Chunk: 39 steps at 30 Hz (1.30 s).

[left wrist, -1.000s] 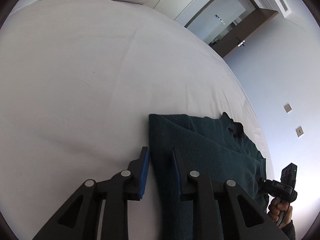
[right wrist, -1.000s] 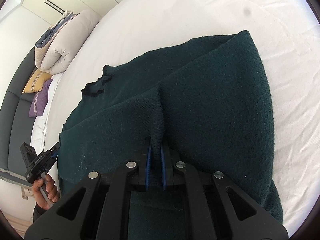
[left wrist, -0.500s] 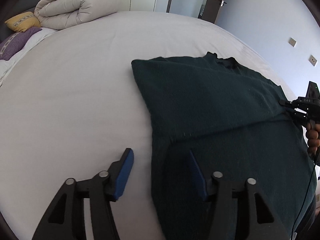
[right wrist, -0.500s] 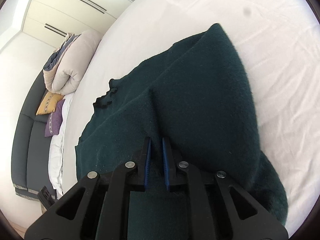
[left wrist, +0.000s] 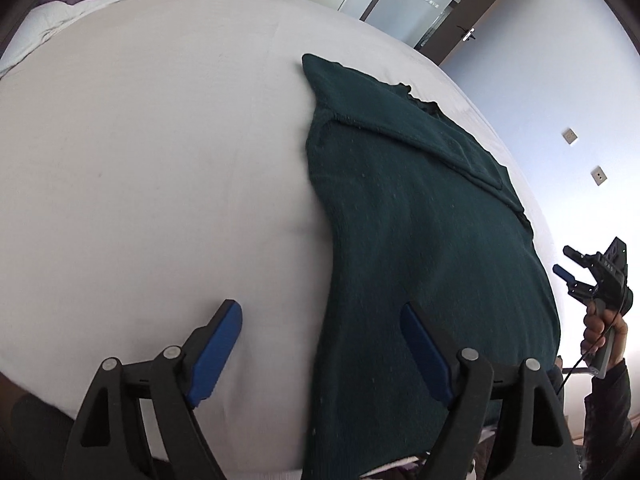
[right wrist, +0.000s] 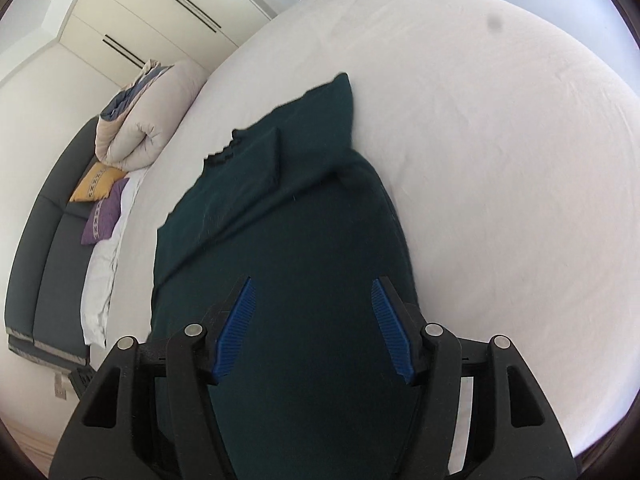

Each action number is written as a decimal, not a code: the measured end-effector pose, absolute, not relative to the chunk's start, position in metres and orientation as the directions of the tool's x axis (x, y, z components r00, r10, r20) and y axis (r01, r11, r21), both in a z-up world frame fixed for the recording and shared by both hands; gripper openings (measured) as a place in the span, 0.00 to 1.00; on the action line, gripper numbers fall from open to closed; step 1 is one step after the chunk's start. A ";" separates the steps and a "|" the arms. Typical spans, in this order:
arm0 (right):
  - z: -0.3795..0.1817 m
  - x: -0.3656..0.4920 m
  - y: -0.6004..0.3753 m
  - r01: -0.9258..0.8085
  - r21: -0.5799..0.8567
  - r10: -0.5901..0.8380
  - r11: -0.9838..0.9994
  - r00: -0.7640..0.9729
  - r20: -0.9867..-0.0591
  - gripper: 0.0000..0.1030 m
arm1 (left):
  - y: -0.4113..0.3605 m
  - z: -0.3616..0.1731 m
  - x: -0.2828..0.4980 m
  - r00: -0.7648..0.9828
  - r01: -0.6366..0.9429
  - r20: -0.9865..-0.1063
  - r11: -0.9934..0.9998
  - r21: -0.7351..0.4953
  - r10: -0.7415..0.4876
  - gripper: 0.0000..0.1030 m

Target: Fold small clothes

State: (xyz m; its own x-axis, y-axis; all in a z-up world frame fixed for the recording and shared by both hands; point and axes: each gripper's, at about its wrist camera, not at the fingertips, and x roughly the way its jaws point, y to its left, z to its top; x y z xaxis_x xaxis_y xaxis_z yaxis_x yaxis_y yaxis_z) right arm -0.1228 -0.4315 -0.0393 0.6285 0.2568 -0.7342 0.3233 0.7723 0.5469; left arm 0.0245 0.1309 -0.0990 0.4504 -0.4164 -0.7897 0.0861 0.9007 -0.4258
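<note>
Both hand-held grippers are letting go: the left hand-held gripper has its blue pads spread wide and still opening, one pad over the bare white bed sheet and the other over the near edge of the dark green sweater, with nothing pinched between them. On the other side, the right hand-held gripper is also opening, at a middling spread, hovering above the knit without pressing on it (the left wrist view shows it off the sweater's far side, held in a hand).

The sweater lies on the bed with its collar pointing away toward the rolled duvet and a sleeve already folded in across the chest. Its body runs lengthwise down to the near edge of the mattress.

By my reading, the sleeve folds are laid and the next fold is the lengthwise one, hem to collar. To do it well, each gripper should take one bottom corner, catching all layers of the knit rather than just the top one. Lift both corners evenly so the folded sleeve does not slide out, then carry the hem up and set it square with the shoulders. Thick knit tends to bunch, so a light pull outward before laying it down should help.
</note>
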 end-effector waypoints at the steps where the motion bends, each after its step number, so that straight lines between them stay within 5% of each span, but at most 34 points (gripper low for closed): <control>1: -0.045 -0.137 -0.432 0.328 0.544 0.263 0.772 0.614 -0.744 0.57 | 0.127 -0.100 0.018 0.440 0.088 -0.789 0.895 -0.437 -0.429 0.81; 17: -0.076 -0.257 -0.447 0.325 0.632 0.378 0.704 0.582 -0.720 0.57 | 0.117 -0.111 -0.018 0.322 0.141 -0.810 0.871 -0.471 -0.490 0.79; 23: -0.080 -0.269 -0.456 0.321 0.689 0.423 0.649 0.600 -0.678 0.57 | 0.120 -0.119 -0.018 0.251 0.159 -0.762 0.802 -0.576 -0.597 0.66; 29: -0.083 -0.276 -0.459 0.324 0.706 0.438 0.629 0.603 -0.667 0.57 | 0.131 -0.130 -0.007 0.199 0.116 -0.689 0.715 -0.690 -0.697 0.64; 39: -0.082 -0.282 -0.457 0.345 0.664 0.434 0.663 0.546 -0.717 0.57 | 0.121 -0.136 -0.002 0.152 0.083 -0.677 0.692 -0.717 -0.720 0.43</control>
State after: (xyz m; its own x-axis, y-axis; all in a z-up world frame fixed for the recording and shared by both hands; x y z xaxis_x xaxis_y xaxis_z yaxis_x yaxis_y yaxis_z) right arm -0.2818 -0.4573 -0.0821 0.5460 0.4338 -0.7167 0.3448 0.6634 0.6641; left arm -0.0017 0.1211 -0.1362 0.1517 -0.7197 -0.6775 0.0831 0.6923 -0.7168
